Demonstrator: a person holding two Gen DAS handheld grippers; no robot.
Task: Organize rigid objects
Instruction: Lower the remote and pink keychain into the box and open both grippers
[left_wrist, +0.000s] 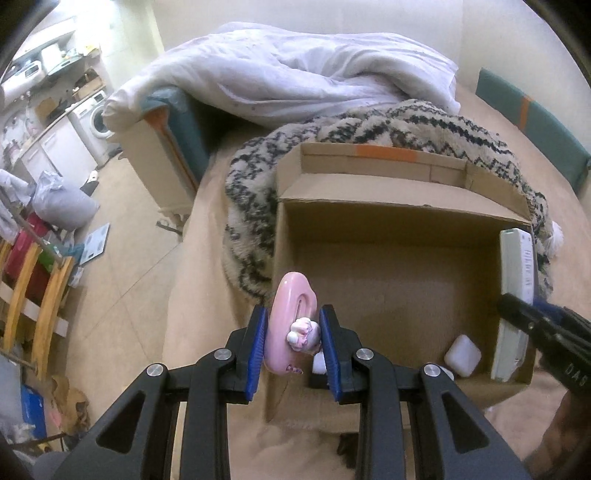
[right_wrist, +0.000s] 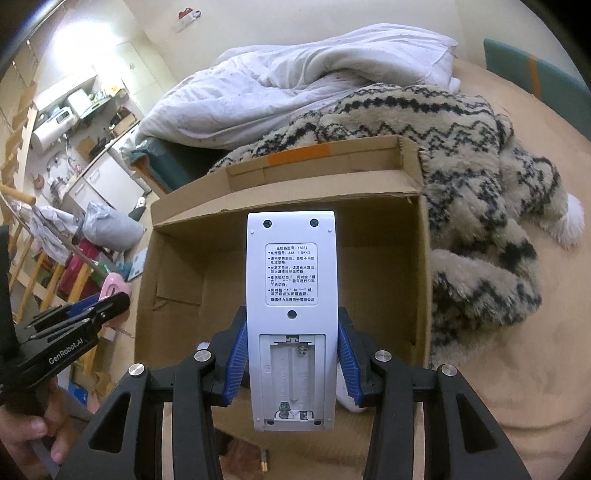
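While your right gripper (right_wrist: 291, 365) clamps the white remote (right_wrist: 291, 295) over the cardboard box (right_wrist: 177, 266), its front face is hidden. Your left gripper (left_wrist: 293, 347) pinches the pink clip (left_wrist: 291, 325) at the box's near-left edge. Only the left view shows the white case (left_wrist: 462, 355) right of its jaws, on the otherwise open floor.

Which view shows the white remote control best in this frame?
The right wrist view: the remote control fills the centre, back side facing the camera, label readable, battery bay open, held between the right tool's pads. The left wrist view shows only its thin edge by the cardboard box's right wall.
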